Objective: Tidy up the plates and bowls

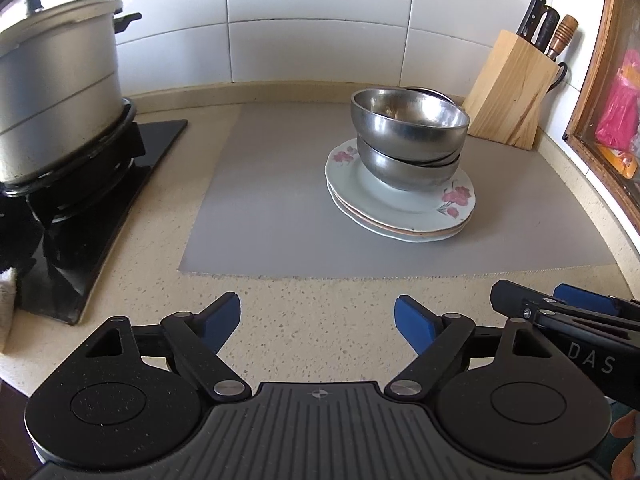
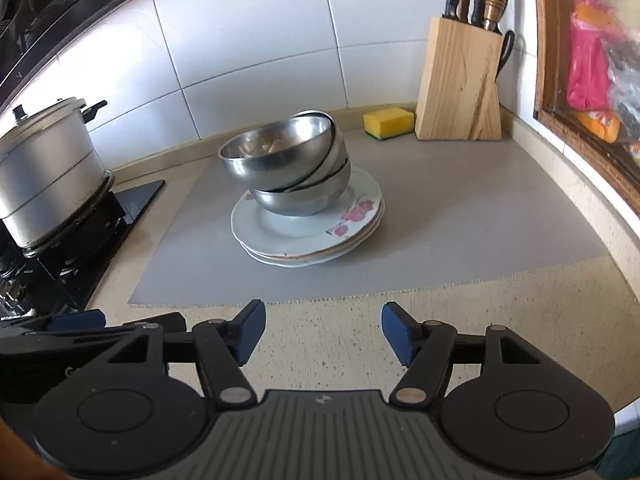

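Observation:
A stack of white plates with pink flowers [image 1: 400, 200] [image 2: 308, 236] lies on a grey mat [image 1: 272, 208] [image 2: 460, 216]. Several steel bowls [image 1: 408, 136] [image 2: 288, 168] are piled on the plates, the upper ones tilted. My left gripper [image 1: 318, 320] hovers over the speckled counter in front of the mat, open and empty. My right gripper [image 2: 323, 330] also hangs near the mat's front edge, its blue fingers apart with nothing between them. In the left wrist view the right gripper [image 1: 568, 308] shows at the right edge.
A large metal pot [image 1: 56, 92] [image 2: 44, 176] sits on a black gas stove [image 1: 80, 208] at the left. A wooden knife block [image 1: 512, 88] [image 2: 460, 80] stands at the back right, with a yellow sponge [image 2: 388, 122] beside it. A wood-framed cabinet [image 2: 580, 80] bounds the right.

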`<action>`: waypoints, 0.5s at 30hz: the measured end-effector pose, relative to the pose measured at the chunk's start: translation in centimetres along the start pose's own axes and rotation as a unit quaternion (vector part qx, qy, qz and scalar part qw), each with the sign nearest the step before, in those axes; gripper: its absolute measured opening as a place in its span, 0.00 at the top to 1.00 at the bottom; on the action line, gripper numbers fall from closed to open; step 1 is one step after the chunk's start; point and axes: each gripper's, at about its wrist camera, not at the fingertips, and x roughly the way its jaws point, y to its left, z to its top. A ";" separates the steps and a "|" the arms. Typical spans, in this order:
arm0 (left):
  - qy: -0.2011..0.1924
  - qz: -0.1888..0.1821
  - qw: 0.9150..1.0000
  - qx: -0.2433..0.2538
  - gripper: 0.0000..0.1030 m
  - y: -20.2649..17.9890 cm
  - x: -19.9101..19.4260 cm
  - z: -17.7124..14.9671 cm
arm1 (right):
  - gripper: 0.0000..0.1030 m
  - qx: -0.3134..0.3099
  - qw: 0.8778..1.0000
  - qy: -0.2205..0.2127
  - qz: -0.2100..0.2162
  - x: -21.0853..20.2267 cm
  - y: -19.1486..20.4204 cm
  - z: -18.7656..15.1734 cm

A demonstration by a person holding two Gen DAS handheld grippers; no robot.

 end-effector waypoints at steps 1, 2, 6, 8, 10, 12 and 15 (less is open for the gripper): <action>0.000 0.001 1.000 0.000 0.20 0.0 0.0 0.0 | 0.61 0.000 1.000 0.001 0.000 0.0 0.0 0.0; 0.001 0.001 1.000 0.001 0.20 0.0 0.0 0.0 | 0.61 0.000 1.000 0.001 -0.001 0.0 0.0 -0.1; 0.001 0.003 1.000 0.001 0.20 0.0 0.0 0.0 | 0.61 0.005 1.000 0.004 0.002 0.1 0.0 -0.2; 0.001 0.003 1.000 0.002 0.20 0.0 0.0 0.0 | 0.61 0.006 1.000 0.005 0.003 0.1 0.0 -0.1; 0.003 0.005 1.000 0.001 0.20 0.0 0.1 -0.1 | 0.61 0.005 1.000 0.006 0.003 0.2 0.0 -0.1; 0.003 0.007 1.000 0.001 0.20 0.1 0.1 -0.2 | 0.61 0.003 1.000 0.008 0.002 0.3 0.1 -0.2; 0.004 0.008 1.000 0.002 0.20 0.3 0.2 -0.2 | 0.61 0.001 1.000 0.011 0.003 0.4 0.2 -0.1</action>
